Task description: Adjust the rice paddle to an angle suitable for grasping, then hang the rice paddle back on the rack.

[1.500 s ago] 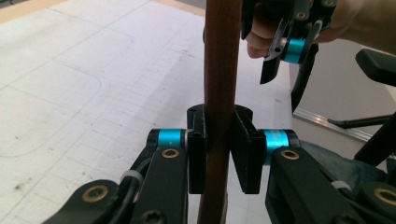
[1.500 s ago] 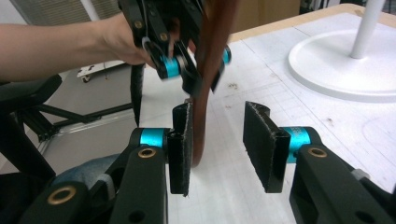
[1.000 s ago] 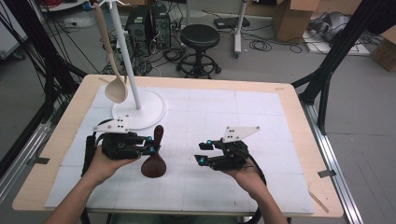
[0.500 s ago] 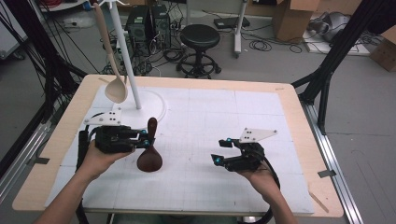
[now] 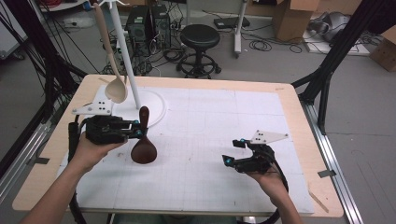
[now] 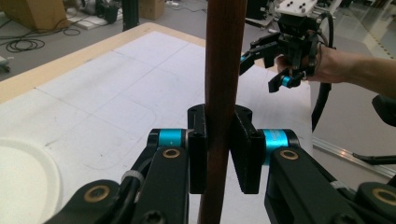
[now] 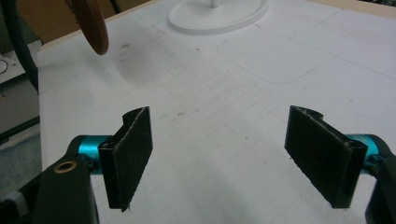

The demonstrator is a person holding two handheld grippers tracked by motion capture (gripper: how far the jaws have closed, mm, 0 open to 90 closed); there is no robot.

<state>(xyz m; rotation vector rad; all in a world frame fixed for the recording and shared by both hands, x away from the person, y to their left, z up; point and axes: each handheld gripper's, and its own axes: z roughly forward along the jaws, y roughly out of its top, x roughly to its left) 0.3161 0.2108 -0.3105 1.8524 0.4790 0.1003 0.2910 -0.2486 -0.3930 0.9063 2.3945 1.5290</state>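
The dark wooden spoon (image 5: 142, 140) stands upright in the left claw (image 5: 136, 129), over the left half of the desk (image 5: 210, 140). The claw's two black pads clamp the handle from either side; in the left gripper view the handle (image 6: 225, 84) runs straight up between them, touching both. The spoon's bowl hangs below the claw with the handle end above it. Whether the bowl touches the desk cannot be told from the high view; in the right gripper view the bowl (image 7: 89, 25) appears clear of the white surface.

The left hand (image 5: 91, 148) holds its gripper level, with the claw pointing right across the desk. The forearm enters from the near left corner.

The right claw (image 5: 229, 153) stands open with nothing between its pads. Its jaws have just been opening. In the right gripper view the two pads (image 7: 133, 154) are set wide apart over bare desk. This claw lies well to the right of the spoon, on the near right part of the desk, and points left toward it. The right hand (image 5: 266, 175) grips from behind, forearm coming in from the near edge.

At far left stands a white stand (image 5: 130, 74) on a round base, just beyond the left claw. A pale wooden spoon (image 5: 112, 70) hangs from it, bowl downward.
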